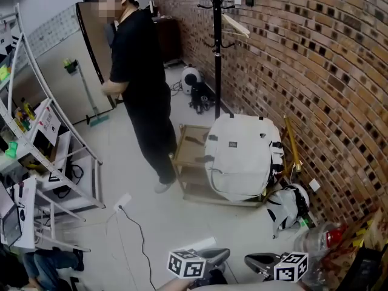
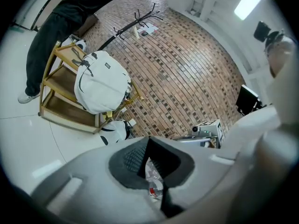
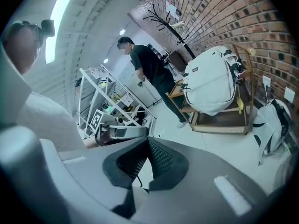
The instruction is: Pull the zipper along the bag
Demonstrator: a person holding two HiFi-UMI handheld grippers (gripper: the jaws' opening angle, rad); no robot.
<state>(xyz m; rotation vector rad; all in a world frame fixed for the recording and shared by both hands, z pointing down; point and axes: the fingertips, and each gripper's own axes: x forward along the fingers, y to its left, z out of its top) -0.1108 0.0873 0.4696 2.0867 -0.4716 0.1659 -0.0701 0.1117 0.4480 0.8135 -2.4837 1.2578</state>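
A white backpack (image 1: 242, 156) stands upright on a low wooden rack (image 1: 189, 156) against the brick wall, well ahead of me. It also shows in the left gripper view as the backpack (image 2: 102, 83) and in the right gripper view as the backpack (image 3: 210, 80). Its zipper pull is too small to make out. My left gripper (image 1: 213, 258) and right gripper (image 1: 259, 263) sit at the bottom edge of the head view, far from the bag. The left gripper (image 2: 148, 142) is shut with nothing between its jaws. The right gripper (image 3: 148, 142) is shut on nothing too.
A person in black (image 1: 142, 83) stands just left of the rack. A black coat stand (image 1: 216, 47) rises behind the bag. A smaller white-and-black bag (image 1: 288, 206) lies on the floor to its right, near a plastic bottle (image 1: 318, 238). Metal shelving (image 1: 36, 138) fills the left; a cable (image 1: 136, 229) crosses the floor.
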